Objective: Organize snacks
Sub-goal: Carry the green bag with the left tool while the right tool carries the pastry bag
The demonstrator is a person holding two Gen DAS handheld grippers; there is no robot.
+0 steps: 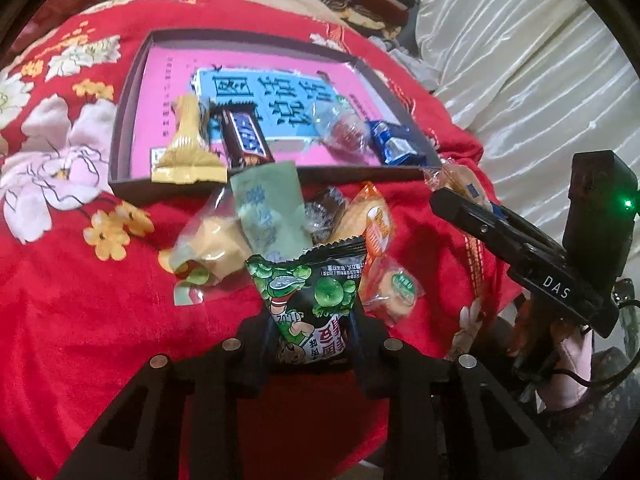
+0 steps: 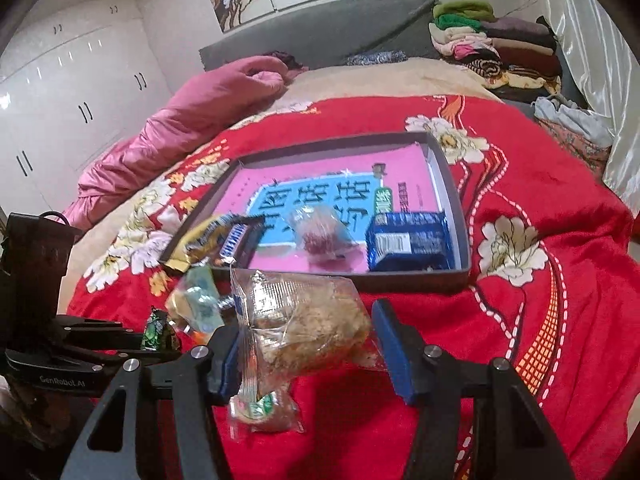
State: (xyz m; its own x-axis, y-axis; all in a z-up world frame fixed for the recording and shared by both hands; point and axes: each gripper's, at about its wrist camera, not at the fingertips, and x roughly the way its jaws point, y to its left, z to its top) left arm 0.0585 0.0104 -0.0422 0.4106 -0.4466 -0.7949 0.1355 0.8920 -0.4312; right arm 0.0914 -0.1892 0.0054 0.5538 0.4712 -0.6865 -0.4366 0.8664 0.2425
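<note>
My left gripper is shut on a green pea snack packet, held just above the red blanket; this gripper and the green packet also show at the left of the right wrist view. My right gripper is shut on a clear-wrapped crispy rice cake, lifted off the blanket. From the left wrist view, the right gripper carries that cake near the tray's front right corner. The dark-rimmed tray holds a gold packet, a chocolate bar, a clear-wrapped red sweet and a blue biscuit pack.
A loose pile lies in front of the tray: a pale green sachet, a yellow cake in clear wrap, an orange packet and a round biscuit. Folded clothes are stacked at the bed's far right. A pink quilt lies far left.
</note>
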